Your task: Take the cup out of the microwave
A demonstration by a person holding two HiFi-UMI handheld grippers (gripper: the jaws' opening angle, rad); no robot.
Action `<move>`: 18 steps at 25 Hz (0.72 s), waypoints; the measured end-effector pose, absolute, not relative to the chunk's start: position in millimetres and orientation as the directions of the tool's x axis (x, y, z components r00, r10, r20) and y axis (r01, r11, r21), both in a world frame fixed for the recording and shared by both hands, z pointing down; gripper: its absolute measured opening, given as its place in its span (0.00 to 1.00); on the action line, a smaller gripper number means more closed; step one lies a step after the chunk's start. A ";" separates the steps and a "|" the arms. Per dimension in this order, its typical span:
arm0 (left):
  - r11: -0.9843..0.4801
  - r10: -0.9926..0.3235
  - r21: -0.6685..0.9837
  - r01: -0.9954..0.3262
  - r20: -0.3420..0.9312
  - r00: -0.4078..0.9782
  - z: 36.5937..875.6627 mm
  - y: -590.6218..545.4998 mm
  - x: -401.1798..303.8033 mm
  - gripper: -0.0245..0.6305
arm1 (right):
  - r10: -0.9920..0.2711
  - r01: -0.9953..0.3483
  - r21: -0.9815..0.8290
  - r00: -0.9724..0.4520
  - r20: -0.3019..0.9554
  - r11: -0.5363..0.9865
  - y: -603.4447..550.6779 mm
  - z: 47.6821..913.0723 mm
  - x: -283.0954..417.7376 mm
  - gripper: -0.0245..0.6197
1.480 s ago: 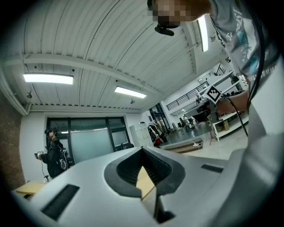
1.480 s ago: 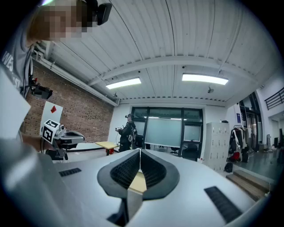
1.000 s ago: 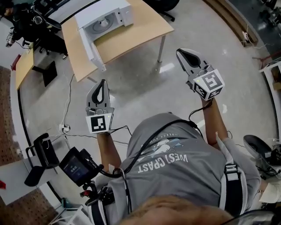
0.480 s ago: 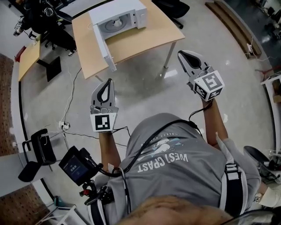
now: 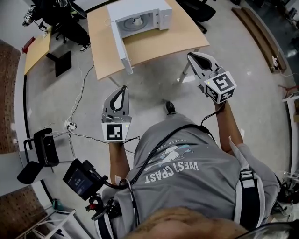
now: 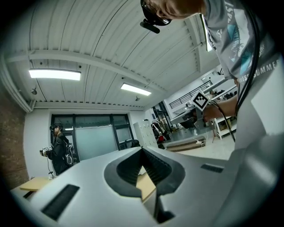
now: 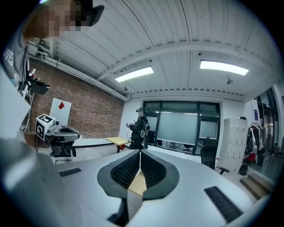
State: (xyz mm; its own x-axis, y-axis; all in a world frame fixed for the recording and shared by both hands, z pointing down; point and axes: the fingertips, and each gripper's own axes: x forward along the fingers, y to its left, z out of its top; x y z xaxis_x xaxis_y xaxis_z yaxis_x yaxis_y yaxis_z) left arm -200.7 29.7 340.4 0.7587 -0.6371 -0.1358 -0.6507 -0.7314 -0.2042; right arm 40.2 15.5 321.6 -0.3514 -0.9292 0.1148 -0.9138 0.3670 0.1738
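Ahead of you, well apart from both claws, the microwave [image 5: 159, 11] sat on the desk [image 5: 163, 39]. Its door [image 5: 120, 46] was swung open toward you, hinged at the left side of the cavity as the head view showed it. On the turntable [image 5: 140, 22] inside lay a small pale shape, which I take to be the cup [image 5: 136, 21]. It was too small to tell whether it stood upright or which way any handle faced. Bare floor [image 5: 154, 88] lay between you and the desk, so nothing was within reach.

The relation that mattered was the door. Your left claw [image 5: 123, 88] pointed almost straight at the door's free edge, so the panel stood between it and the cup. Your right claw [image 5: 191, 56] was held out to the right of the door. From there the line into the cavity ran up and to the left with nothing across it. By my judgement neither claw was clearly the nearer, but the right one had the cleaner way in.

Both claws were pressed together and carried nothing. In the left gripper view the two ribbed halves met at the tip, with only a sliver of tan surface showing beyond them. The right gripper view showed the same. You would have needed to spread the right claw before it reached the opening, wide enough to take the cup's body.
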 end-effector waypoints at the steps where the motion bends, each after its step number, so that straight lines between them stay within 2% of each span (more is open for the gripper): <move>1: -0.726 -0.644 -0.205 -0.656 -0.130 0.754 342.4 23.9 -200.4 0.10 | -0.926 -0.912 0.169 -0.359 0.119 0.375 3.8 325.8 41.6 0.06; 12: -0.636 -0.761 -0.171 -0.753 -0.025 0.648 359.7 -110.2 -171.9 0.10 | -0.874 -0.880 0.099 -0.437 0.212 0.464 -225.4 387.5 73.1 0.06; 18: -0.584 -0.810 -0.133 -0.801 0.033 0.585 361.3 -172.4 -140.7 0.10 | -0.838 -0.874 0.051 -0.444 0.318 0.483 -360.1 444.1 95.9 0.06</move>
